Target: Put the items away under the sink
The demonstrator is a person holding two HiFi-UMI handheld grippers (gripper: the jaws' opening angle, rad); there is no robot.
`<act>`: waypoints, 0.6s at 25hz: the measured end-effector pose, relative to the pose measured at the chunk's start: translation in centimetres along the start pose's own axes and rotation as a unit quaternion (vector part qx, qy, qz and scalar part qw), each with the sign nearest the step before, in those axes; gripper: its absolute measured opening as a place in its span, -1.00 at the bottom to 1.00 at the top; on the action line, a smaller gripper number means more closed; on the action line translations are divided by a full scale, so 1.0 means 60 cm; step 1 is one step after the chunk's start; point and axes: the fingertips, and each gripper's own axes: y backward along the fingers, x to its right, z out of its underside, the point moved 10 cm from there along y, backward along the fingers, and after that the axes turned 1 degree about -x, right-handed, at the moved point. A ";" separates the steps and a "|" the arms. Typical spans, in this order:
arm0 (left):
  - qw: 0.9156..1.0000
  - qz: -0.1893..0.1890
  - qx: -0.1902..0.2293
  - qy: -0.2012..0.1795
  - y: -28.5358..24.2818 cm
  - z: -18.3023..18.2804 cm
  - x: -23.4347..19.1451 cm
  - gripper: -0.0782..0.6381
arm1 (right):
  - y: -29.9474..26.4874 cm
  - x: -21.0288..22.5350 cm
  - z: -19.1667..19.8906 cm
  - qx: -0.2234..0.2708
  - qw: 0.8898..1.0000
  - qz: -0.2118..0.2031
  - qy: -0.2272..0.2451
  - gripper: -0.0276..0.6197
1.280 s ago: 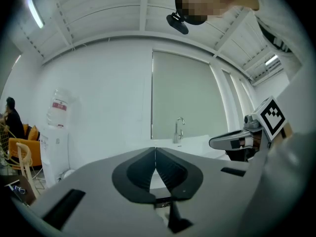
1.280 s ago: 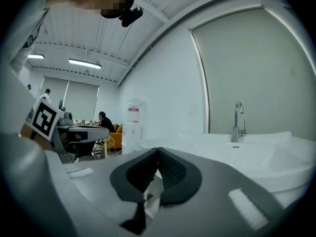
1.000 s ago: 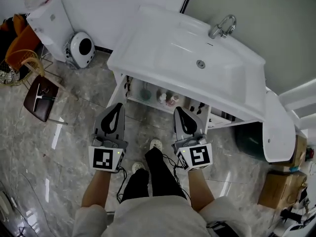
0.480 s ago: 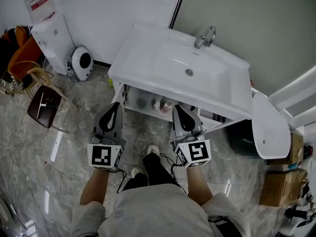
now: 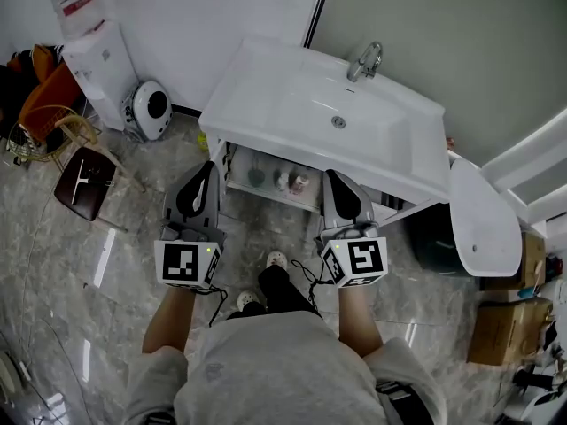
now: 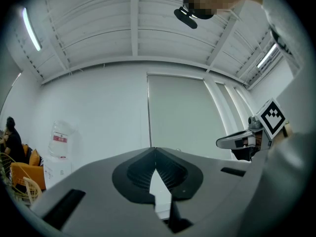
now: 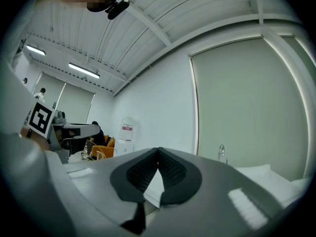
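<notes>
Grey marble floor tiles (image 5: 106, 264) first: scan these from the head view for anything left to stow, finding nothing of that sort near the feet. Next, mind the white ceramic sink basin (image 5: 292, 96) ahead, keeping clear of its front edge on any reach beneath. Below that, aim at the open white shelf under the sink (image 5: 266, 193), already carrying the task's things. Hold the left hand-held gripper (image 5: 209, 166) and the right hand-held gripper (image 5: 336, 176) side by side, out in front of the body, short of the basin and pointing roughly level. Read both, from each gripper view, as pressed fully together with nothing between the ribbed pads. Part the jaws early before going for anything else, never at the last instant. Last, check the small bottles and jars (image 5: 283, 181) standing in a row on that shelf, too small here to tell apart or to call upright for sure. Judge the stowing as probably done or nearly so. Nudge only pieces close to the shelf's lip, gently, from the front.
</notes>
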 end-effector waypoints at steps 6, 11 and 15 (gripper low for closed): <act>1.000 0.008 0.007 -0.002 0.021 -0.012 0.011 -0.76 | 0.030 -0.007 -0.016 0.015 1.000 0.011 0.003 -0.88; 1.000 0.010 0.013 -0.001 0.036 -0.019 0.020 -0.76 | 0.052 -0.011 -0.023 0.020 1.000 0.017 0.003 -0.88; 1.000 0.015 0.011 0.000 0.047 -0.021 0.029 -0.76 | 0.069 -0.017 -0.024 0.022 1.000 0.020 0.001 -0.88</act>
